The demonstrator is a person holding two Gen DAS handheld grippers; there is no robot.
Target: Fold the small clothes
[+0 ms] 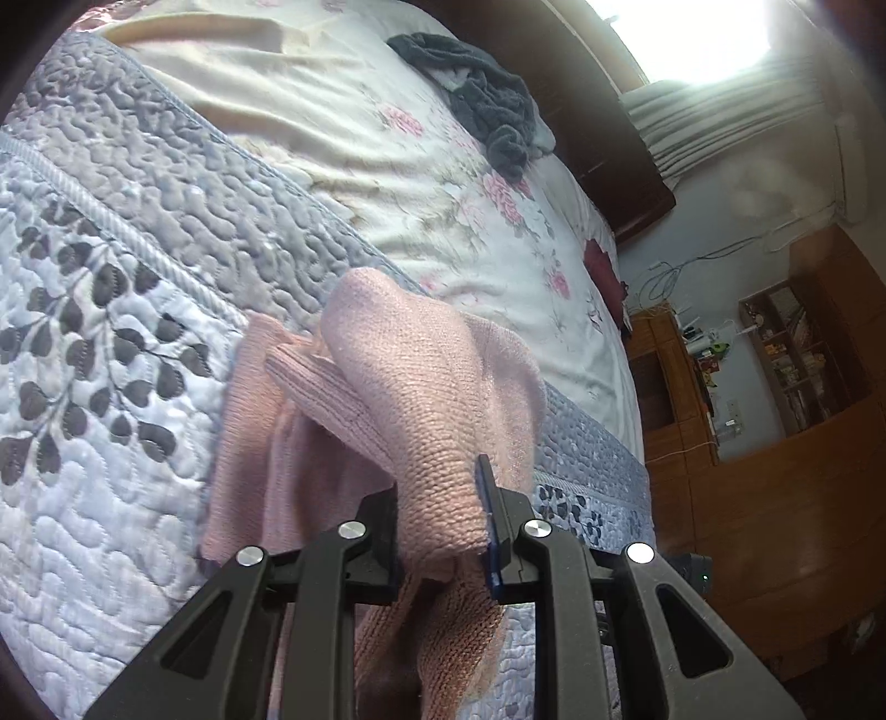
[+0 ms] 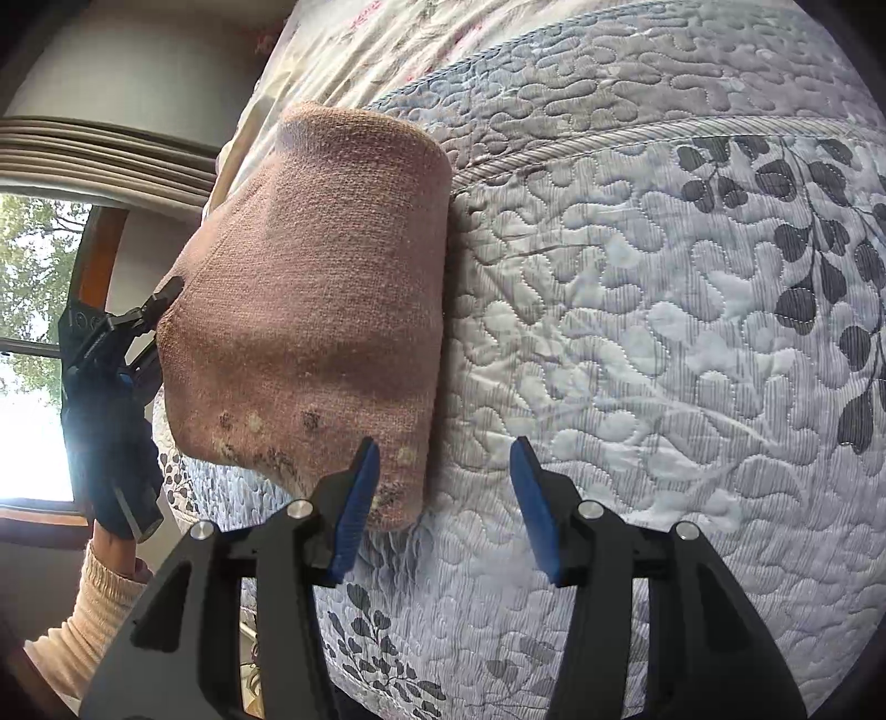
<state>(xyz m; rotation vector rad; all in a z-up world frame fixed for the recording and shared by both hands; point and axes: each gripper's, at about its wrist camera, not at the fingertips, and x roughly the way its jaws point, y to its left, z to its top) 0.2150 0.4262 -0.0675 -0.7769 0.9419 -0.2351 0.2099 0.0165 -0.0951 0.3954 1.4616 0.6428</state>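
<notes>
We held the left tongs clamped on the pink knit garment, lifted off the quilt. Our right tongs gaped wide, gripping nothing. Folding looked barely started; farther up the bed a dark garment waited.

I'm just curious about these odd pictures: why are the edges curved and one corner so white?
Left wrist view: the window is blown out to pure white, and the fisheye bends the quilt. Right wrist view: the window glares too, leaving the pink knit garment shaded and brownish; the corners go dark.
</notes>
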